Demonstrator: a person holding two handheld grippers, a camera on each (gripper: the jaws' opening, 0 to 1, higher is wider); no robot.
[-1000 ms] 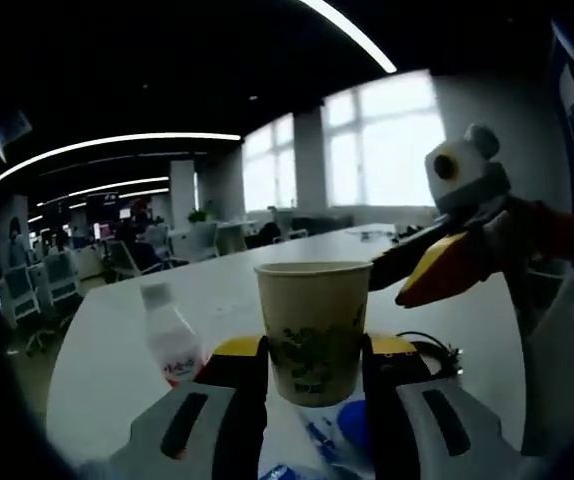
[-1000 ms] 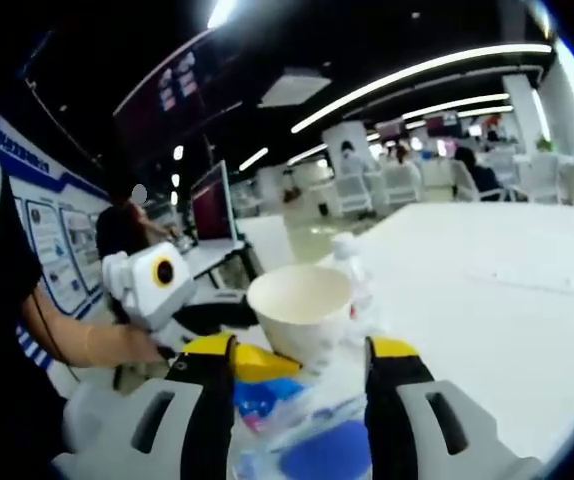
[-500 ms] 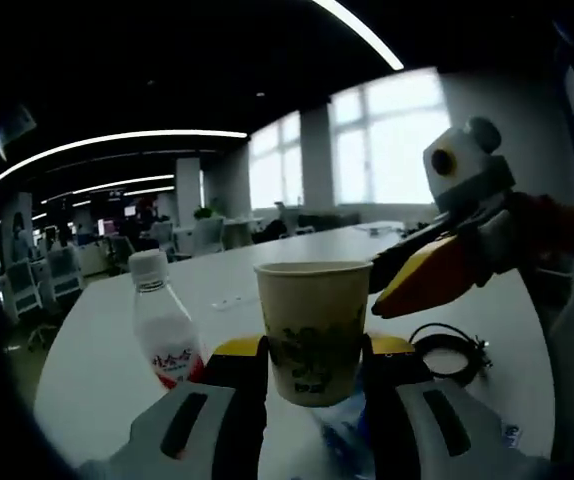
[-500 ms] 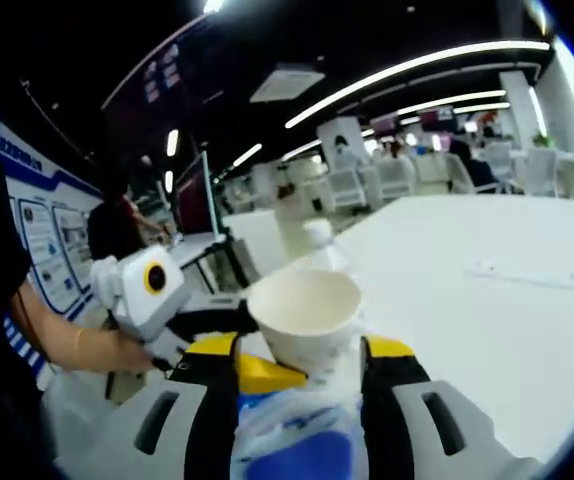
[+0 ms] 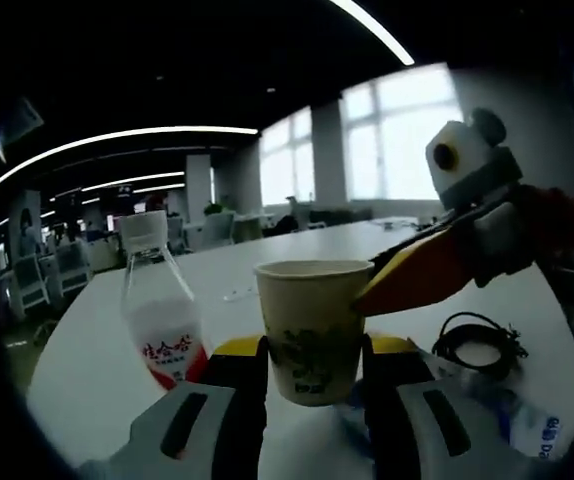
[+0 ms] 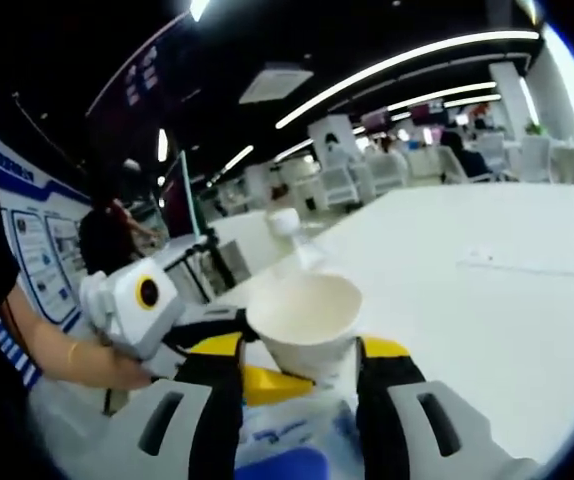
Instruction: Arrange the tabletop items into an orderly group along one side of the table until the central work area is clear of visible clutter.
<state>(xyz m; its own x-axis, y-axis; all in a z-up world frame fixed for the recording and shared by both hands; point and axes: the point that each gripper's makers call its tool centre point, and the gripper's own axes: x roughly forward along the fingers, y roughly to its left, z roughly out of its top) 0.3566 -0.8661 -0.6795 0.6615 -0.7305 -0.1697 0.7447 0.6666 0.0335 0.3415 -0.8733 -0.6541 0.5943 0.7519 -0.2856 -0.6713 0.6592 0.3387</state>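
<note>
Paper cup (image 5: 312, 330) sits clamped (upright) in the left hand-held gripper (image 5: 312, 372).

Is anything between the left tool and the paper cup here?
Nothing visible. The paper cup already sits between the left tool jaws, which press its sides. The right tool reaches in from the right, its yellow tip at the cup's rim. A water bottle stands apart to the left on the white table.

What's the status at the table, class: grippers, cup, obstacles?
Left gripper shut on paper cup. Right gripper at the cup, grip unclear. Bottle and coiled cable close by.
</note>
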